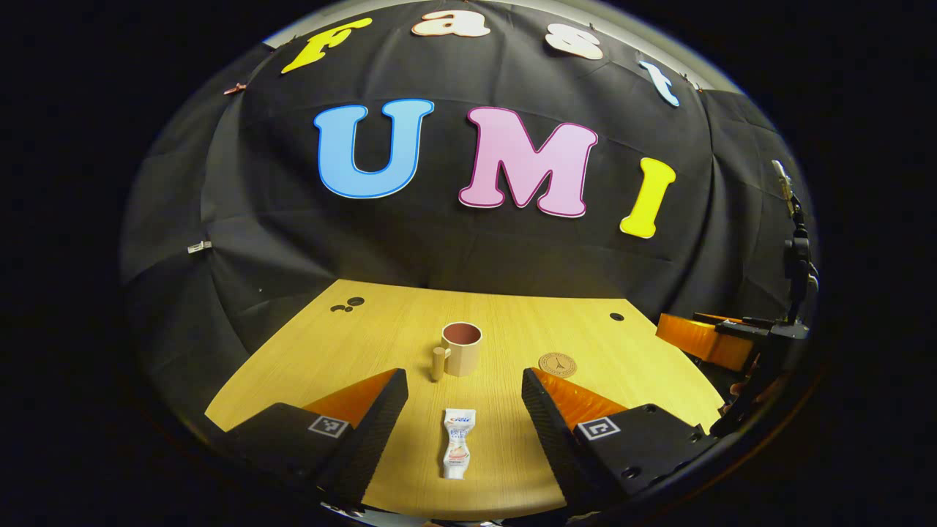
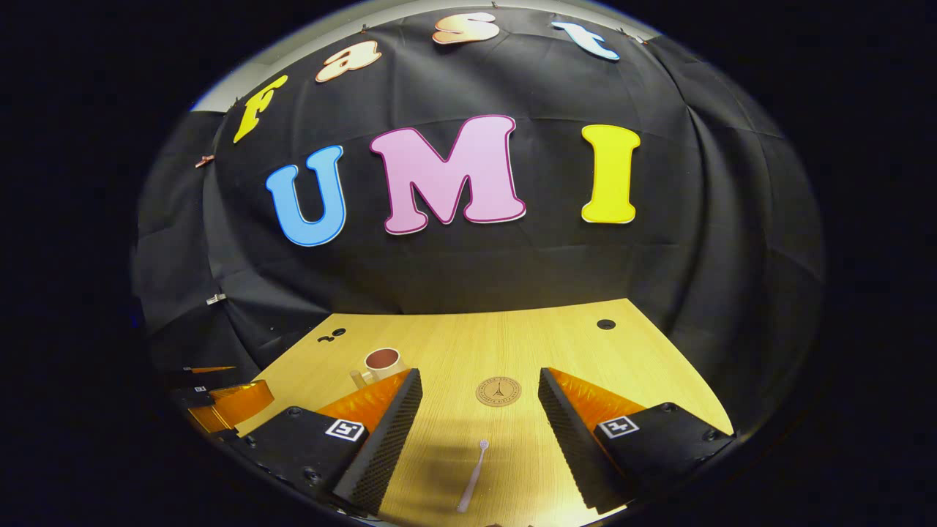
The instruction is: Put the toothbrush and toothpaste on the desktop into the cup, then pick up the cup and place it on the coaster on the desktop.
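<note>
Toothpaste (image 1: 458, 443): lying flat on the surface (image 1: 644, 366) between the spread jaws of the left gripper (image 1: 461, 384), nearest item in the left gripper view. Long axis is running near-to-far; the flat crimped end is pointing toward the cup, and what appears to be the cap end is pointing back toward the camera. Jaws are standing wide apart, holding nothing, with the tube centred in the gap.

Toothbrush (image 2: 473, 476): lying flat between the spread jaws of the right gripper (image 2: 479, 388) in the right gripper view. Long axis is running near-to-far, leaning slightly right at the far end; the head is pointing far, the handle near. Jaws are standing wide apart and empty.

Cup (image 1: 461, 348): standing upright beyond the toothpaste, mouth open and empty, handle facing left and near.

Coaster (image 1: 558, 364): lying flat to the right of the cup, well apart from it, nothing on it.

Step in hand, as judged: the very first one, approaching both items before any pickup. Next move is calling for each gripper to descend over its item and close across the narrow width, then tip the item upright over the cup's mouth.
</note>
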`<state>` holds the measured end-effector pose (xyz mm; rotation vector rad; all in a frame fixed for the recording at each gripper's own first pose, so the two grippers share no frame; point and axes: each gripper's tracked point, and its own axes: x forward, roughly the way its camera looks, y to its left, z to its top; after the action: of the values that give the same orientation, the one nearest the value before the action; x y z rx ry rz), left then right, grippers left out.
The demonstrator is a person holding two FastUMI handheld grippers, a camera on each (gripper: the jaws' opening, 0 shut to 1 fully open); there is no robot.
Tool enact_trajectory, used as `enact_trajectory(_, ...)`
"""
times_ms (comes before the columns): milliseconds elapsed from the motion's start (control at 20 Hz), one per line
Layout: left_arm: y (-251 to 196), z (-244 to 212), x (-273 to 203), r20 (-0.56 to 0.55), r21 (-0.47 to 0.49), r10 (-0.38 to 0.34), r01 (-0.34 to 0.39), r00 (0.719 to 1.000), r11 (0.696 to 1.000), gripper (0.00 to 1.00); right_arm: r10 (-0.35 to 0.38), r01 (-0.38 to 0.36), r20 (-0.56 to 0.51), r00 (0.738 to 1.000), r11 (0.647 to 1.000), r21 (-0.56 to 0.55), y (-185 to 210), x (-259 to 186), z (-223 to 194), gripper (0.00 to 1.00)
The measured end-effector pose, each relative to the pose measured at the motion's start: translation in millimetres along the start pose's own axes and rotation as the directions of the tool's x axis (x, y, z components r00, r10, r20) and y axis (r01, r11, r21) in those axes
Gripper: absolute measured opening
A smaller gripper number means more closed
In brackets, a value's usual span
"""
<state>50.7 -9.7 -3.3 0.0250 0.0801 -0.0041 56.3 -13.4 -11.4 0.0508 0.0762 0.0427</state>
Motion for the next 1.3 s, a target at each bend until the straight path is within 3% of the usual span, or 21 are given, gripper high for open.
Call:
enact_trajectory(250, 3, -16, 14, -0.051, 0.033, -0.006, 0.008, 0.999, 0.999, 0.98, -0.018, 0.018, -0.018, 1.000, 1.000, -0.001, -7, 6, -3, 0.98)
enact_trajectory(600, 10, -74, 53, -0.214, -0.023, -0.017, 0.012, 0.977, 1.000, 0.98, -0.021, 0.023, -0.071, 0.997, 0.999, 0.022, -18, 20, -14, 0.98)
enact_trajectory(750, 11, -107, 69, -0.304, -0.043, -0.025, 0.013, 0.952, 0.999, 0.98, -0.009, 0.009, -0.091, 0.996, 1.000, 0.006, -18, 27, -16, 0.99)
enact_trajectory(950, 18, -147, 87, -0.405, 0.010, -0.004, 0.008, 0.914, 1.000, 0.98, 0.040, -0.045, -0.109, 0.993, 0.998, -0.036, -5, 33, -26, 0.98)
enact_trajectory(1300, 18, -189, 112, -0.547, 0.034, 0.018, 0.000, 0.837, 0.999, 0.98, 0.081, -0.088, -0.158, 0.984, 0.996, -0.033, -4, 39, -50, 0.99)
